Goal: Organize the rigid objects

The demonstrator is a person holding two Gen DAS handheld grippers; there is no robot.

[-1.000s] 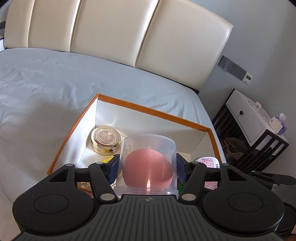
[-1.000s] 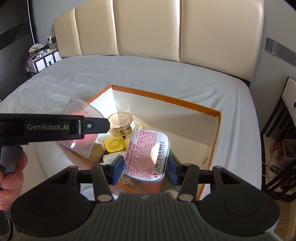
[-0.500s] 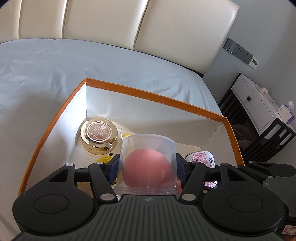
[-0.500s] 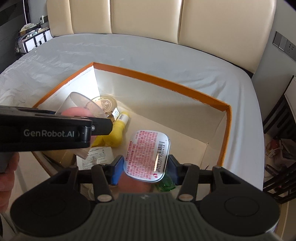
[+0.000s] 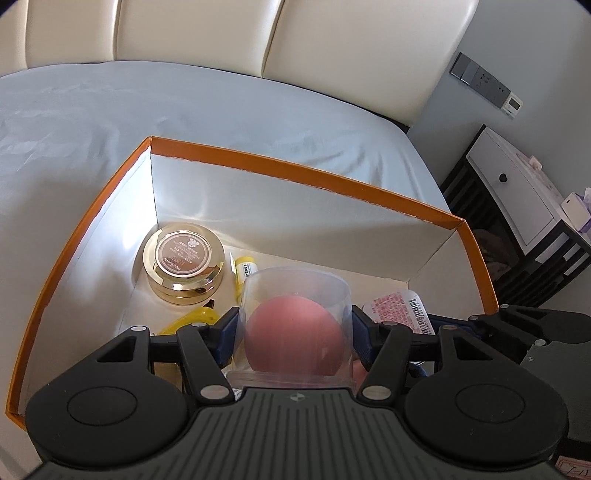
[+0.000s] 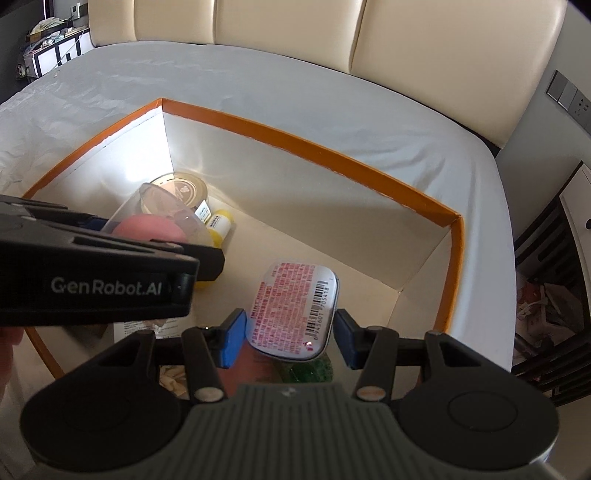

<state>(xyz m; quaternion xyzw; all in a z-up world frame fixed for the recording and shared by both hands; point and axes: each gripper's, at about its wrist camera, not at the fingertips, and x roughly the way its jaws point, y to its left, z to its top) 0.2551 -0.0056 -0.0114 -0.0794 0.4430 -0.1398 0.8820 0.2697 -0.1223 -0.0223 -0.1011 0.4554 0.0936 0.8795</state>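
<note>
Jaws of my left gripper stand about half apart, blue pads clamped on the sides of a clear plastic case with a smooth pink egg-shaped sponge inside. My right gripper is set narrower, its pads pressed on the long edges of a flat, rounded metal tin, label side up with pink print and a barcode. I hold both over an open box, orange on its rim, with plain white walls, that sits on a pale grey bed sheet. On the box floor, in the far left corner, rests a round gold jar with a glossy lid; just beside it lies a small yellow bottle. The right half of the floor, up to the far wall and right corner, is bare white card with room to move. A padded cream headboard rises behind the bed.
</note>
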